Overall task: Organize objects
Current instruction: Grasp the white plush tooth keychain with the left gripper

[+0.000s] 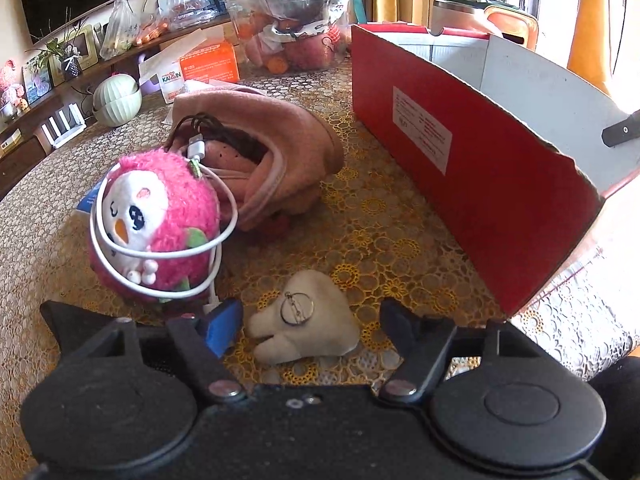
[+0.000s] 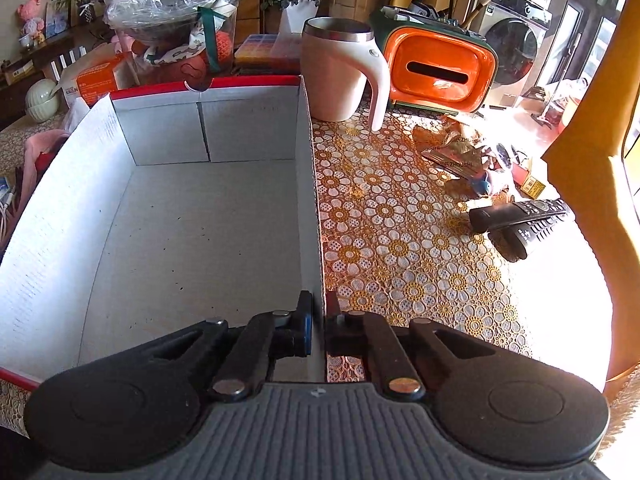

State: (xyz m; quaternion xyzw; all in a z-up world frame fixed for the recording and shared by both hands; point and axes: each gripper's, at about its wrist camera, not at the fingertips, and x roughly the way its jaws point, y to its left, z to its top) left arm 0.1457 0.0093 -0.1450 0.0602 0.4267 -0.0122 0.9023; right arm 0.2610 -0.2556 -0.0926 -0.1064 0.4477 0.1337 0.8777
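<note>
Red cardboard on the outside and pale grey within, the box (image 2: 192,216) fills the left and centre of the right wrist view; nothing lies on its floor. In the left wrist view its long red wall runs from upper centre to the right edge. Beneath everything lies a lace tablecloth (image 2: 400,240) patterned with gold flowers.

Left of centre in the left wrist view, a pink folded cloth (image 1: 280,148) holds dark cables, and just below it sits a pink plush owl (image 1: 160,224) looped round by a white charging cable (image 1: 216,200). At lower centre lies a small beige tooth-shaped plush (image 1: 308,320) with a metal ring on it.

A pink mug (image 2: 340,76) and an orange case (image 2: 440,68) stand at upper centre-right of the right wrist view, with two black remotes (image 2: 520,220) at right.

The left gripper (image 1: 310,316) stands wide apart, its fingers either side of the tooth plush without pressing it. The right gripper (image 2: 318,324) is clamped on the box's right wall near the corner nearest the camera, one finger inside, one outside.
</note>
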